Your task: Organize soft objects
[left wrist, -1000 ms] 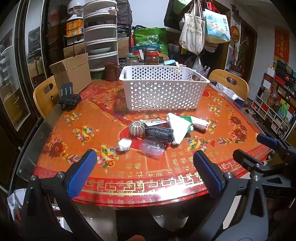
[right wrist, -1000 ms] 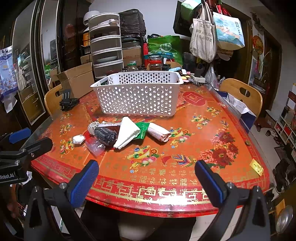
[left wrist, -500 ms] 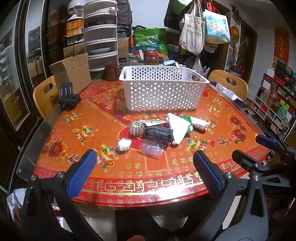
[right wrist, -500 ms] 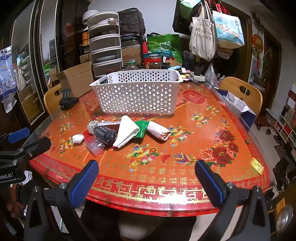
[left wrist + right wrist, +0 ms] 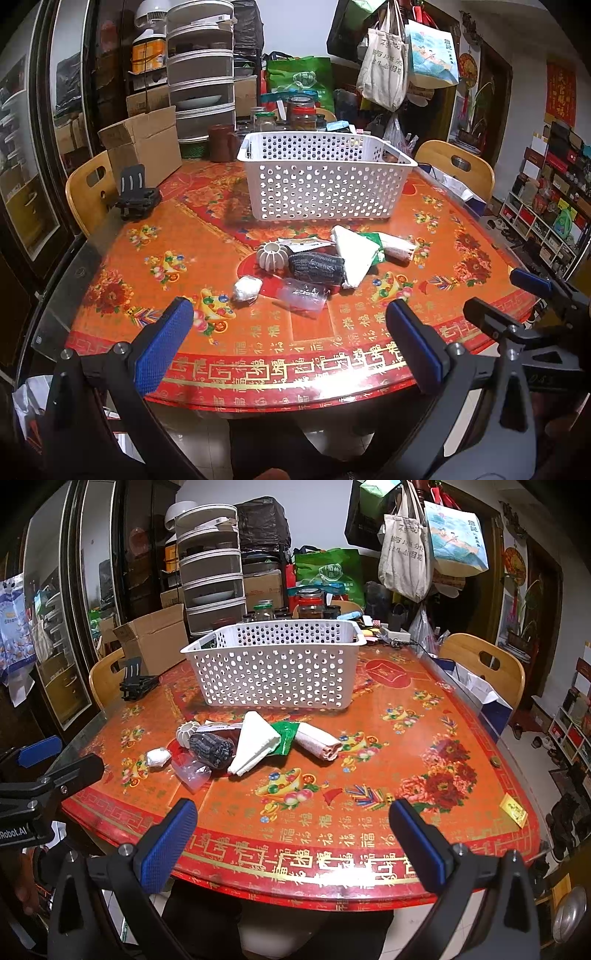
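Nothing is picked up yet: the left gripper [image 5: 288, 343] and right gripper [image 5: 295, 843] both hang at the near edge of the surface [image 5: 461, 236] with fingers wide and empty, while the soft things lie heaped just in front of the white basket [image 5: 321, 181]. Judging by this, the next move is reaching forward for one piece, perhaps the dark roll [image 5: 316, 266], and carrying it to the basket. Only the right view shows the pink-ended roll [image 5: 319, 743] in full.

- Open brown cardboard box [image 5: 142, 142] at the round red floral table's [image 5: 184, 236] far left edge.
- Black folding phone stand [image 5: 136, 194] just before it.
- Tan wooden chair [image 5: 484, 664] at right.
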